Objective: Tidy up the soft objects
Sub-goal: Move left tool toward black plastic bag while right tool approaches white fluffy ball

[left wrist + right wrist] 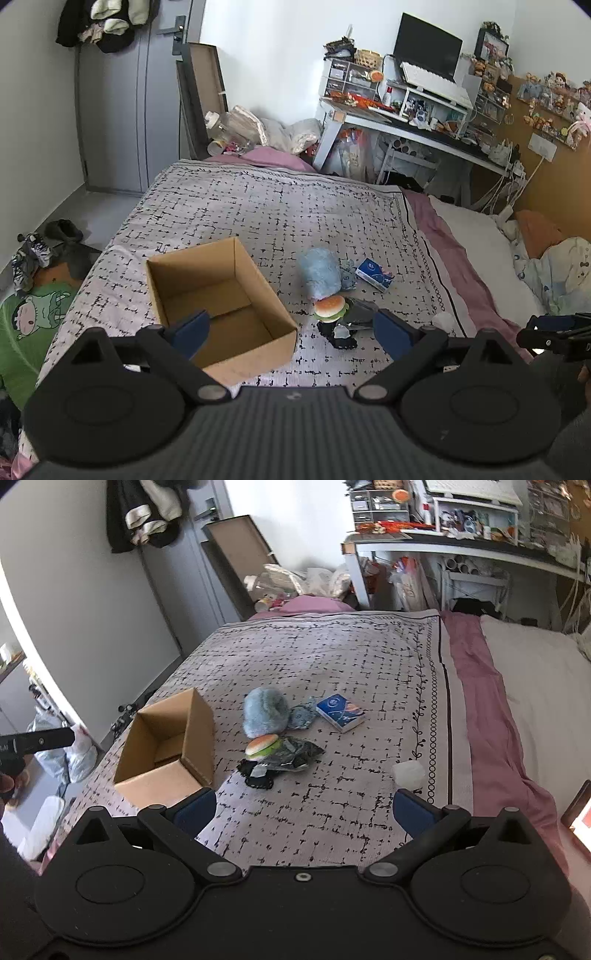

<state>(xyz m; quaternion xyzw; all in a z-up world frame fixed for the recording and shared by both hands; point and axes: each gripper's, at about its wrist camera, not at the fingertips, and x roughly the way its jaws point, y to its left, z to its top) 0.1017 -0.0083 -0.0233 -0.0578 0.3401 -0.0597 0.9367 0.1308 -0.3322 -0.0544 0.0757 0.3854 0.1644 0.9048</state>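
Here the soft things lie in a small heap on the patterned bedspread point(332, 664), just right of an open cardboard box point(218, 302) that stands upright and shows only its bare brown floor. Furthest from me is a fluffy blue plush toy point(265, 716), rounded like a ball, with a smaller grey-blue piece of plush at its right side. Touching its near edge is a squashy toy burger point(330, 307), tan bun over a green layer, tilted on a crumpled dark plastic bag point(295, 755). A black lacy scrap point(258, 775) lies nearest me. A blue and white packet point(374, 274) sits apart to the right, and a pale white lump point(408, 773) further right, near the bedspread's border.

My left gripper point(291, 332) hangs over the box's near corner, angled down, fingers spread wide with nothing between them. My right gripper point(304, 812) also tilts down over bare bedspread, short of the heap, jaws wide and empty.
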